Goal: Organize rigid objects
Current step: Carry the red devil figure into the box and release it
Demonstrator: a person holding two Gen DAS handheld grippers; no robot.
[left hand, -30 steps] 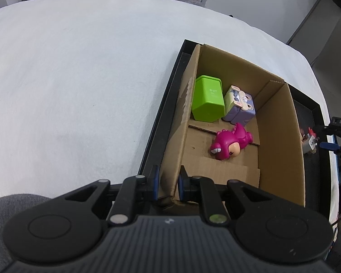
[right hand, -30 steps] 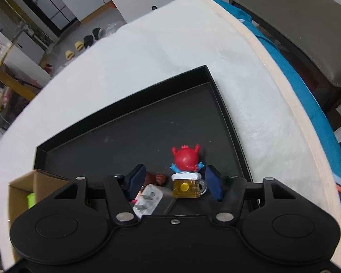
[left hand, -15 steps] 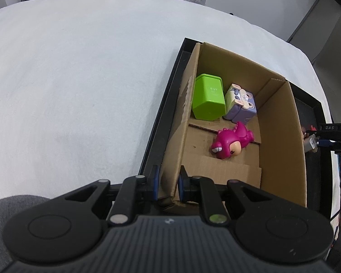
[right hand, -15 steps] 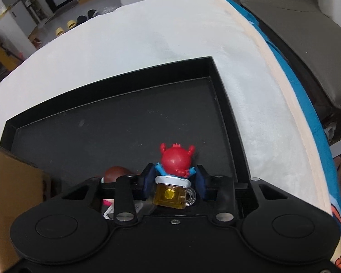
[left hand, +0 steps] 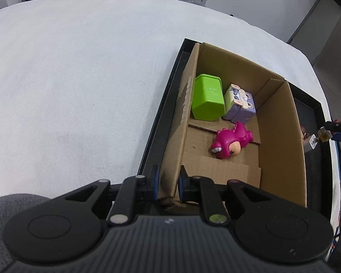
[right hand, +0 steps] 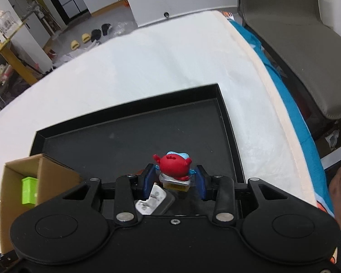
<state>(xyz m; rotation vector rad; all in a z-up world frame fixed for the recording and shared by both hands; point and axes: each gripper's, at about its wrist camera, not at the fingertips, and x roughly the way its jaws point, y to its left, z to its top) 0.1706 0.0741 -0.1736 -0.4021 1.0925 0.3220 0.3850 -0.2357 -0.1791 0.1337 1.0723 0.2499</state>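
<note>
One toy in hand: the red crab toy (right hand: 174,167) on its yellow mug base sits between the blue pads of the right gripper (right hand: 174,183), over the black tray (right hand: 129,141).
Right jaws: they have just been closing and now pinch the toy's base from both sides.
Tag: a white card (right hand: 153,199) dangles from the toy beside the left pad; it could catch on a jaw or the box edge and tug the toy askew.
Grip risk: the hold looks low on a small, smooth base with the round body above, so a quick swing could tip the toy out onto the tray.
Box: the cardboard box (left hand: 277,141) stands in the tray and holds a green block (left hand: 208,101), a purple cube toy (left hand: 238,107) and a pink dinosaur (left hand: 230,141).
Left jaws: the left gripper (left hand: 168,182) is pressed together on the box's near wall, steadying it; if it slips, the box may shift during the drop.
Landing risk: a high release could bounce the toy off the others.
Table: white cloth (left hand: 79,79) surrounds the tray.
</note>
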